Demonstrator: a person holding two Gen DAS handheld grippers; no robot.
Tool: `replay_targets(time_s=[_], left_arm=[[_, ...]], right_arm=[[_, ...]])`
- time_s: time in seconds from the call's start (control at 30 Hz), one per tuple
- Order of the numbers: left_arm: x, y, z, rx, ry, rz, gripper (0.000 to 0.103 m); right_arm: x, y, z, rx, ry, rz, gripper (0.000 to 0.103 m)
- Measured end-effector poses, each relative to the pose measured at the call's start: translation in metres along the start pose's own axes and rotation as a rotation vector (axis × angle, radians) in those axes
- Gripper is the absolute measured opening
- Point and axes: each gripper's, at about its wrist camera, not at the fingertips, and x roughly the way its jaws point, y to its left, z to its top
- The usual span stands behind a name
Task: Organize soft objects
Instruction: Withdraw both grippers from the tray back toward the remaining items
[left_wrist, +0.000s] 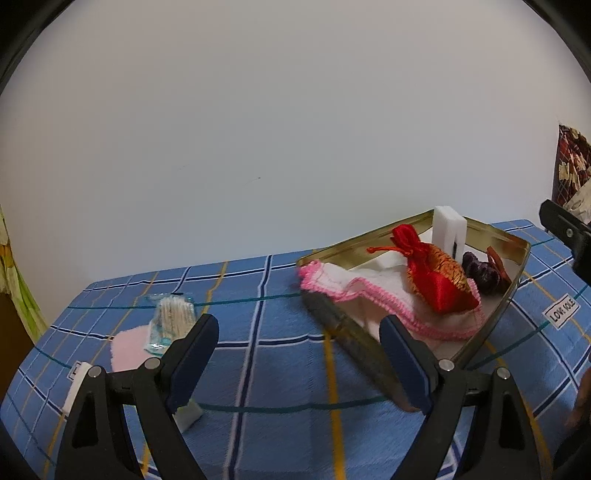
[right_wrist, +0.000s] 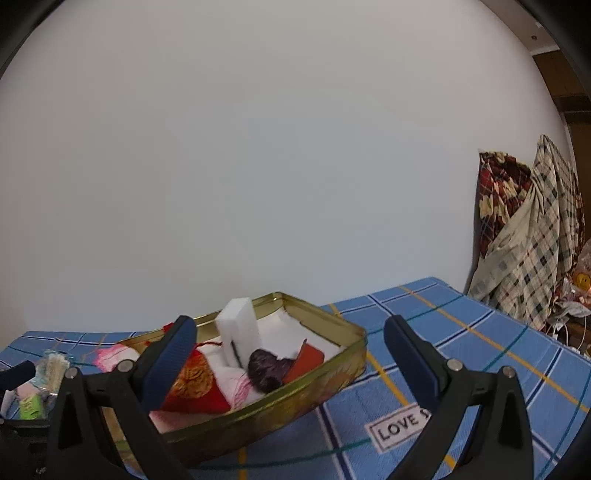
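Note:
A gold metal tin (left_wrist: 517, 273) (right_wrist: 332, 373) sits on the blue checked cloth. It holds a white cloth with pink trim (left_wrist: 354, 291), a red and gold pouch (left_wrist: 439, 277) (right_wrist: 195, 384), a white sponge block (left_wrist: 448, 229) (right_wrist: 240, 332) standing on end, and a dark purple soft piece (left_wrist: 480, 273) (right_wrist: 264, 369). My left gripper (left_wrist: 299, 354) is open, low over the cloth in front of the tin. My right gripper (right_wrist: 291, 354) is open, its left finger over the tin. To the left lie a pack of cotton swabs (left_wrist: 171, 321) (right_wrist: 51, 365) and a pink cloth (left_wrist: 127, 349).
A "LOVE" label (right_wrist: 400, 428) (left_wrist: 563, 310) is sewn on the cloth to the right of the tin. Patterned fabrics (right_wrist: 528, 236) hang beyond the table's right end. A white wall stands behind the table. A small white piece (left_wrist: 188, 415) lies by my left finger.

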Motion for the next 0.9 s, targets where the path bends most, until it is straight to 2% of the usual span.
replay_targets(time_s=[0.27,0.9], left_arm=[[-0.007,0.031,-0.009,0.025,-0.003,0.033,0.091],[0.001,0.130,-0.024,-0.028,0.041,0.127,0.091]], right_arm=[[-0.018,0.025,-0.009,-0.037,0.038,0.056,0.103],[-0.021,0.146,-0.037,-0.087,0.146,0.286,0.103]])
